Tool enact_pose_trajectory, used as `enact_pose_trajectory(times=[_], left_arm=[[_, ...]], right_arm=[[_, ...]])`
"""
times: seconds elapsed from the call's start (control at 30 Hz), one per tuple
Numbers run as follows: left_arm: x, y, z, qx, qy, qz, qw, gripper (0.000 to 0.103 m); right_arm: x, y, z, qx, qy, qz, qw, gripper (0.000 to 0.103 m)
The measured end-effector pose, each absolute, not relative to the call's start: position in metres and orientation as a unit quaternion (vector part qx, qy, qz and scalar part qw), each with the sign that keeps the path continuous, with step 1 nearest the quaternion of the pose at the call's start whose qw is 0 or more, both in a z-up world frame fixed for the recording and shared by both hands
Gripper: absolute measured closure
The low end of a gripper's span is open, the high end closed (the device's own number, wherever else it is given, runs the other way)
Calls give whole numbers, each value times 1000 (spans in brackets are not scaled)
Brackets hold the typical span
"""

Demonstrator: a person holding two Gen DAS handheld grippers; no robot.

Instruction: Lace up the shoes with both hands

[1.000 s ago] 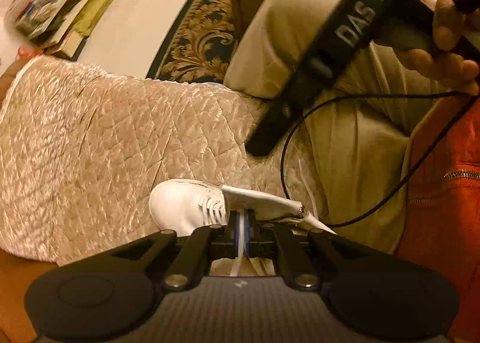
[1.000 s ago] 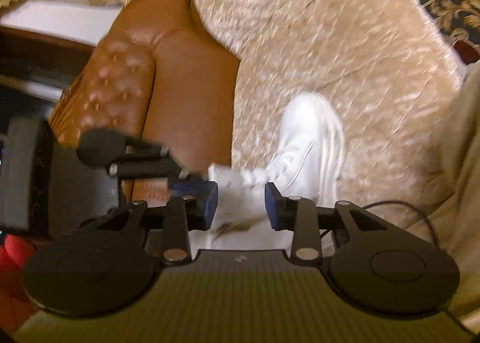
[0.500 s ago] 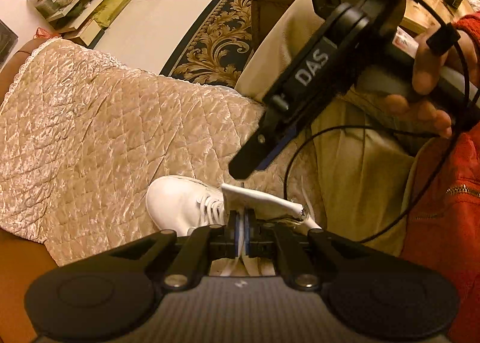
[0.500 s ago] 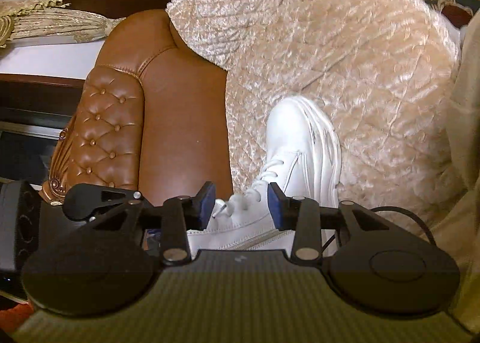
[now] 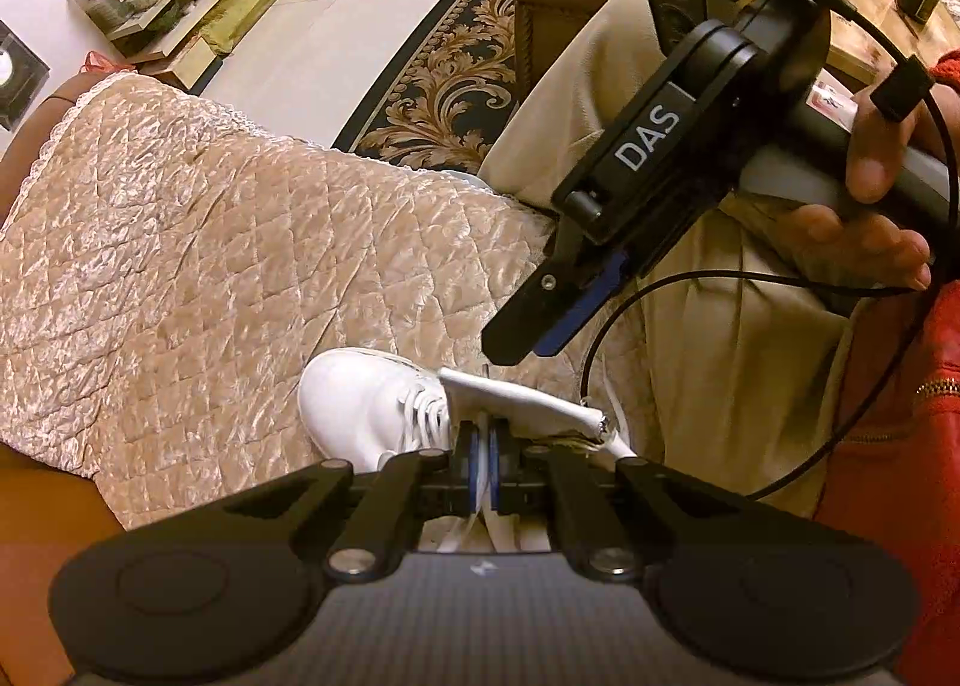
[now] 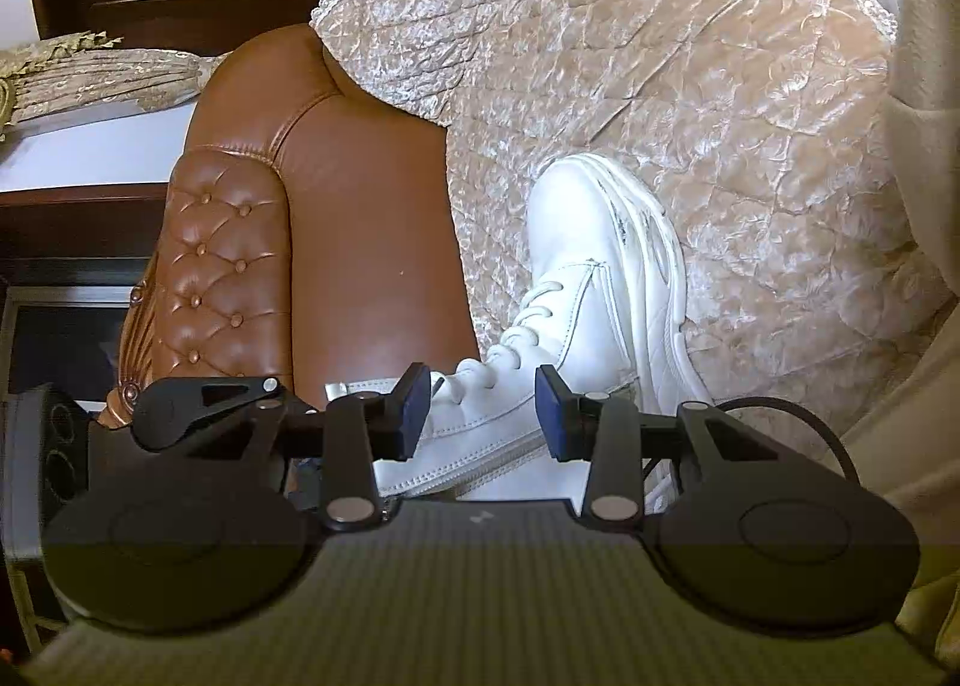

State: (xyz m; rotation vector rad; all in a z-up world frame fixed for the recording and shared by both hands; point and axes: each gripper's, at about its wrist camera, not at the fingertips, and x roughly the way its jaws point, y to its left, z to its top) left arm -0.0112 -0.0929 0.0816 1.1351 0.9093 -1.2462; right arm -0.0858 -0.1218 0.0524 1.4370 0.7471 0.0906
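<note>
Your left tongs [image 5: 482,461] pinch the lace [image 5: 483,428] taut; right tongs [image 6: 483,413] w/ jaws spread, empty, over the shoe [image 6: 600,266] to grab next

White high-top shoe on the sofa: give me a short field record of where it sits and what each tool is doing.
shoe: white leather high-top shoe, lying on the quilted beige sofa cover
lace: flat white shoelace, pinched near the shoe's tongue
left tool: shut on the lace
right tool: open, pads either side of the laced front, not pressing
surroundings: brown tufted leather armrest beside the cover
</note>
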Motion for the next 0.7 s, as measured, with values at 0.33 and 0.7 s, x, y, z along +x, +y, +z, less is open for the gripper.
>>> enact_pose_trajectory(times=[0.33, 0.7], left_arm=[[-12, -90, 82, 479, 386, -532, 581, 100], [-10, -90, 83, 477, 388, -534, 581, 100]], right_arm=[[-93, -121, 54, 644, 330, 27, 690, 58], [-96, -123, 47, 654, 339, 7, 676, 58]])
